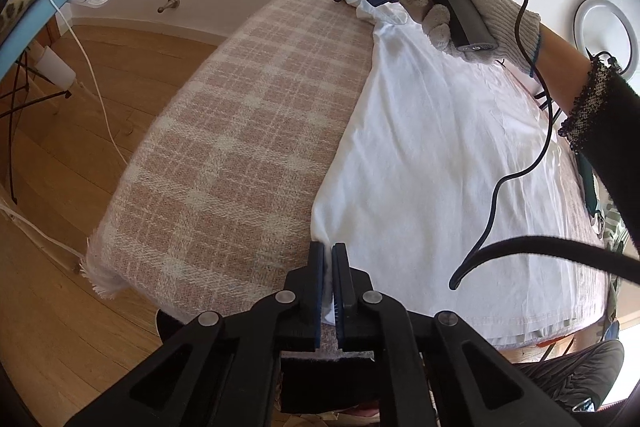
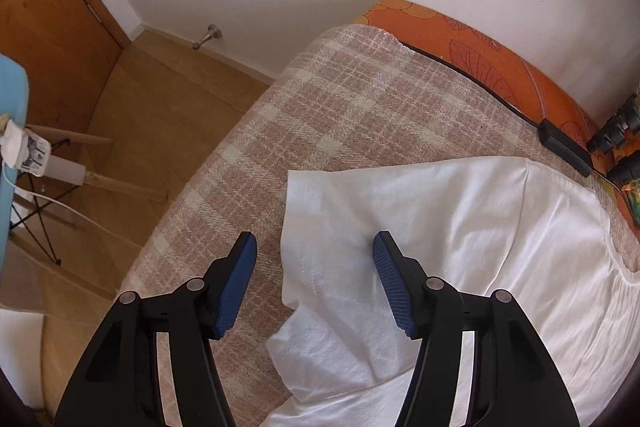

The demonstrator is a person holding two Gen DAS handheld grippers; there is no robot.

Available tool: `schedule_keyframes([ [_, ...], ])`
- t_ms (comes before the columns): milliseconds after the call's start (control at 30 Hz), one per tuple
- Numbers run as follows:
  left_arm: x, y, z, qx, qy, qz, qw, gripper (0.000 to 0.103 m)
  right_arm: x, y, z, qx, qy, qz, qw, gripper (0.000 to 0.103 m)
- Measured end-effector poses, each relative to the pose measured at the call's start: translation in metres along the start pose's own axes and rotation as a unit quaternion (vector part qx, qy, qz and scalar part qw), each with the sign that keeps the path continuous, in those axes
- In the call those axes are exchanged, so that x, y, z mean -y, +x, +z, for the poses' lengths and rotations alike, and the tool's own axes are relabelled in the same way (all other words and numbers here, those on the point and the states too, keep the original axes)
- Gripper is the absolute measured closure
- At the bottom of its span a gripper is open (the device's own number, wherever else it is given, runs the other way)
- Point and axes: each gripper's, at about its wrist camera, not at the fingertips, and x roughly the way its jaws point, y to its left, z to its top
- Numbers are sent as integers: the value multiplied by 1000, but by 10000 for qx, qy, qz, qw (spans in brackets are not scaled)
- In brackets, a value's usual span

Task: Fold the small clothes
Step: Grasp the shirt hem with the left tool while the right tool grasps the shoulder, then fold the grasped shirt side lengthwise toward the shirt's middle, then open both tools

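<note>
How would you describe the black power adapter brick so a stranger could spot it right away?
Find the plaid blanket covering the bed, then its far edge along the orange floral cushion. The black adapter brick lies there on a thin cable, beyond the white shirt; it is flat and rectangular, unlike the round binoculars beside it.

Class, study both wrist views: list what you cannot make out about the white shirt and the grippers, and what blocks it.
- Left wrist view: the white shirt has its far right side hidden by the arm and cable.
- Left wrist view: the pinched corner is hidden inside the left gripper.
- Right wrist view: the shirt's lower part is cut off by the edge, behind the right gripper.
</note>
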Motion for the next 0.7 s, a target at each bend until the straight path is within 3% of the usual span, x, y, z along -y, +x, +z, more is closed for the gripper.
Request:
schedule_keyframes([
  [67,3,-3,0,51,41,-43,10000,103,0,-2,0,20,-112,-154,9998,94],
  [100,5,-4,0,66,71,-75,9999,103,6,-3,1,5,-98,-109,9999,97],
  [700,45,-28,1,481,638,-430,9959,103,71,-66,-15,628,515,363,9960,99],
])
